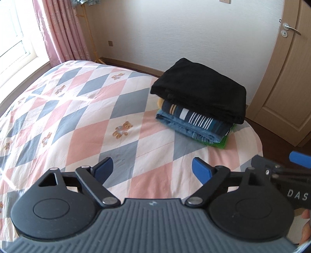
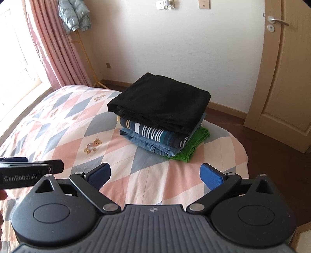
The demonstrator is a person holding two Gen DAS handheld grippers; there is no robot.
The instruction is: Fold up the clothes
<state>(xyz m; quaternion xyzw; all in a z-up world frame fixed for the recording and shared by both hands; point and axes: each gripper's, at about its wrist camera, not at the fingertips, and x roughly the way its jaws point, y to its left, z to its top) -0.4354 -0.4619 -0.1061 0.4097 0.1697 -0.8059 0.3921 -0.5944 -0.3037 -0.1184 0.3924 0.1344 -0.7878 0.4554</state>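
Note:
A stack of folded clothes (image 1: pixel 196 109) (image 2: pixel 161 120) rests near the far right corner of the bed. A black garment (image 1: pixel 202 87) (image 2: pixel 161 99) lies on top, over a striped one (image 1: pixel 194 116) (image 2: pixel 155 134), jeans (image 1: pixel 186 128) (image 2: pixel 147 144) and a green knit (image 1: pixel 227 140) (image 2: pixel 196 144) at the bottom. My left gripper (image 1: pixel 152 168) hovers open above the quilt, short of the stack, holding nothing. My right gripper (image 2: pixel 155 174) is also open and empty, just in front of the stack. Each gripper shows at the edge of the other's view.
The bed carries a quilt (image 1: pixel 77 120) (image 2: pixel 68 124) of pink, grey and white diamonds with teddy bears. Pink curtains (image 1: pixel 58 31) hang by the window at left. A door (image 2: pixel 285 77) stands at right, past the bed's rounded corner. A jacket (image 2: pixel 74 14) hangs on a rack.

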